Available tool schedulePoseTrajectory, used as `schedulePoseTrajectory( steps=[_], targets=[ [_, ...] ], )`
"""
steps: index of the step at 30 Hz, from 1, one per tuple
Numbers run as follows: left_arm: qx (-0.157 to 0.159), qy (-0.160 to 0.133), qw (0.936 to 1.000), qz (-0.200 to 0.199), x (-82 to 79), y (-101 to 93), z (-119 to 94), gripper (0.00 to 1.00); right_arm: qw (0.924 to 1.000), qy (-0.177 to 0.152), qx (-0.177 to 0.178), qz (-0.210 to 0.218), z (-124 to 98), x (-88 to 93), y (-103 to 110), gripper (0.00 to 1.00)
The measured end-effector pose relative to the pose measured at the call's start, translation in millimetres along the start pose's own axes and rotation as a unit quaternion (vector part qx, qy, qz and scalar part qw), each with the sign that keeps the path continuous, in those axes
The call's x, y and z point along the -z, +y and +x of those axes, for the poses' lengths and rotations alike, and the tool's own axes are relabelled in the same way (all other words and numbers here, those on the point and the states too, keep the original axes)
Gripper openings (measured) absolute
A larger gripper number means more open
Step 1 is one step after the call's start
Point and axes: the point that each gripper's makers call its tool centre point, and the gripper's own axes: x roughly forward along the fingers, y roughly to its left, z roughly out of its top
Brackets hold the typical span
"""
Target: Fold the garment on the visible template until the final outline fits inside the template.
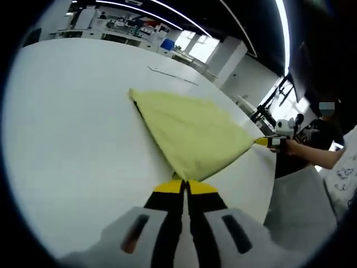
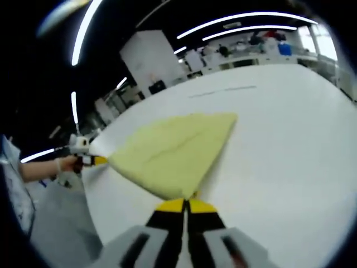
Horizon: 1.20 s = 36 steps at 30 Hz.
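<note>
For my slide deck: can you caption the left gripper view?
Left tool shut on a corner of the yellow garment on the white table; right tool grips the opposite corner.

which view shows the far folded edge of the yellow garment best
The right gripper view: the yellow garment lies broad, its far edge a clear line. In the left gripper view that edge narrows to a corner, foreshortened.

Lab: cluttered workbenches (image 1: 120, 28), ceiling strip lights (image 2: 245, 18)

Left tongs (image 1: 186, 187) clamped on near corner of yellow garment (image 1: 192, 131), which spreads ahead over the white counter (image 1: 72, 145). Right tongs (image 1: 262, 142), held by a hand (image 1: 290, 146), pinch the garment's corner far to the right.
</note>
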Motion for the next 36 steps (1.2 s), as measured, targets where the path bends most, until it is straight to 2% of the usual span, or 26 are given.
schedulePoseTrajectory(
  steps=[7, 13, 18, 27, 30, 32, 34, 36],
  targets=[
    [0.008, 0.001, 0.9999, -0.014, 12.7, -12.0, -8, 0.0, 0.9999, 0.003, -0.005, 0.009, -12, 10.4, 2, 0.0],
    [0.013, 0.009, 0.9998, -0.013, 30.2, -33.3, -15, 0.0, 0.9998, 0.012, -0.012, 0.009, -24, 25.5, 10, 0.0],
    [0.017, 0.009, 0.9998, -0.01, 39.8, -28.1, -19, 0.0, 0.9997, 0.012, -0.013, 0.018, -30, 33.3, 9, 0.0],
    [0.02, -0.002, 0.9998, 0.003, 36.3, -23.2, -21, 0.0, 0.9998, 0.014, -0.009, 0.012, -30, 35.8, 7, 0.0],
    [0.018, -0.005, 0.9994, 0.029, 33.3, -26.1, -24, 0.0, 0.9999, 0.007, -0.008, 0.005, -33, 33.0, 10, 0.0],
    [0.016, -0.006, 0.9991, 0.039, 31.2, -26.5, -27, 0.04, 1.0, 0.003, -0.002, -0.004, -38, 30.7, 12, 0.0],
    [0.009, -0.017, 0.9987, 0.046, 25.0, -23.3, -34, 0.13, 0.9999, -0.006, 0.004, -0.01, -43, 27.7, 11, 0.08],
    [-0.008, -0.024, 0.9978, 0.061, 18.4, -22.4, -39, 0.24, 0.9998, -0.019, 0.006, -0.008, -49, 23.8, 14, 0.23]
  ],
)
